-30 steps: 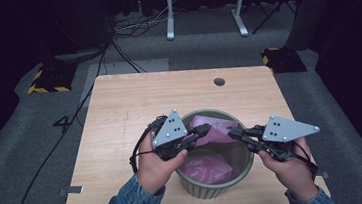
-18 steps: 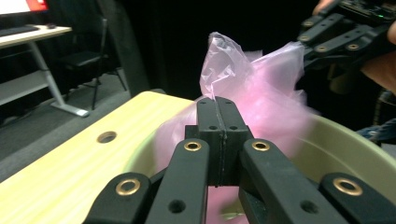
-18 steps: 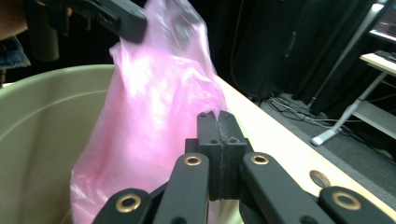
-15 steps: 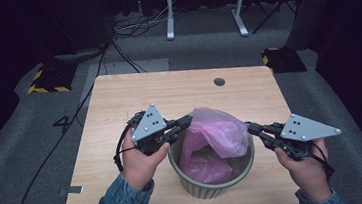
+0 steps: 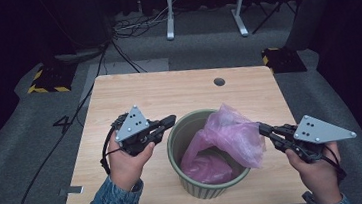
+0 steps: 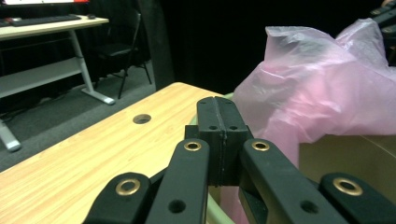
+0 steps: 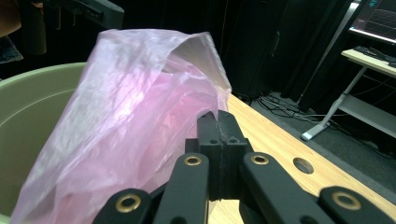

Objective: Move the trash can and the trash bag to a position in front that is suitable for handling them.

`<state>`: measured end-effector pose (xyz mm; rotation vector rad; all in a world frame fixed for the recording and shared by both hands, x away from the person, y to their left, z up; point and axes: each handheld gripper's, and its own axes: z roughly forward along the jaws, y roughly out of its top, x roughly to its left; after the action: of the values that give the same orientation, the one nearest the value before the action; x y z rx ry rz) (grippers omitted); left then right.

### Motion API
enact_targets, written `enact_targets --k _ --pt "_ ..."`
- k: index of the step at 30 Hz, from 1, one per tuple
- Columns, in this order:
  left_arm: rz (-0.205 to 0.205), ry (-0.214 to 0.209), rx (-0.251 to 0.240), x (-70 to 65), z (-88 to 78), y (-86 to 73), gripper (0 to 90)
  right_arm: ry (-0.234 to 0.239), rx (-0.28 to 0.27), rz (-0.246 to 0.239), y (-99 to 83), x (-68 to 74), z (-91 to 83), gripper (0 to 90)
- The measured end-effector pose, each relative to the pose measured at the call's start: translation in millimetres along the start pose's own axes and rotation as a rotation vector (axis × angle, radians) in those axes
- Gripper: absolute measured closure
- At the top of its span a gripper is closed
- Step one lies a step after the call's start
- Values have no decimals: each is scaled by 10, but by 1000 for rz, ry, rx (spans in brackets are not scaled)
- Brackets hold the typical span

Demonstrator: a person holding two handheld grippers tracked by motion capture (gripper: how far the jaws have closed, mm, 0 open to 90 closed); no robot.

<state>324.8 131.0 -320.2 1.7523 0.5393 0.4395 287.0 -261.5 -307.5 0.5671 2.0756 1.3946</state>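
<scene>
A pale green bin (image 5: 202,188) stands on the wooden table (image 5: 167,88) near its front edge. A thin pink plastic bag (image 5: 227,132) lies in it and bulges up over the right rim. My right gripper (image 5: 262,129) is shut on the bag's right edge, just outside the rim. In the right gripper view the film (image 7: 130,102) runs down to the closed jaw tips (image 7: 218,122), with the bin (image 7: 32,107) on the left. My left gripper (image 5: 170,119) is shut at the bin's left rim with nothing in it. The left gripper view has its tip (image 6: 218,109) apart from the bag (image 6: 317,84).
A round cable hole (image 5: 219,81) sits near the table's far edge. Bare tabletop lies left of and behind the bin. Beyond the table are grey carpet, loose cables (image 5: 127,29) and a white desk frame (image 5: 205,9). The bin stands close to the near edge.
Both hands have drawn apart, left gripper leftward and right gripper rightward. The bag, bunched over the bin between them before, now hangs from the right gripper and is clear of the left.
</scene>
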Motion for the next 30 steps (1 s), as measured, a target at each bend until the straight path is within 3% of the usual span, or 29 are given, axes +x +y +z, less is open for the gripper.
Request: enact_targets --k 4,9,15,19,22,24,26,30 --pt "31 -50 -13 -102 50 23 673 12 -5 -6 38 33 48 900" --pt "39 -139 -54 -269 88 93 380 18 -13 -24 112 66 93 900" --pt "40 -190 -61 -377 123 161 304 15 -11 -38 154 97 142 900" --pt "41 -200 -17 -406 253 141 287 24 -18 -42 161 130 186 900" --pt "61 -183 30 -430 350 109 319 33 -27 -46 177 154 218 900" --pt "94 -176 51 -440 382 98 611 40 -32 -57 187 168 235 881" --pt "111 -167 61 -433 377 99 793 37 -27 -67 182 169 241 871" --pt "85 -161 33 -386 307 112 885 29 -13 -56 140 143 226 884"
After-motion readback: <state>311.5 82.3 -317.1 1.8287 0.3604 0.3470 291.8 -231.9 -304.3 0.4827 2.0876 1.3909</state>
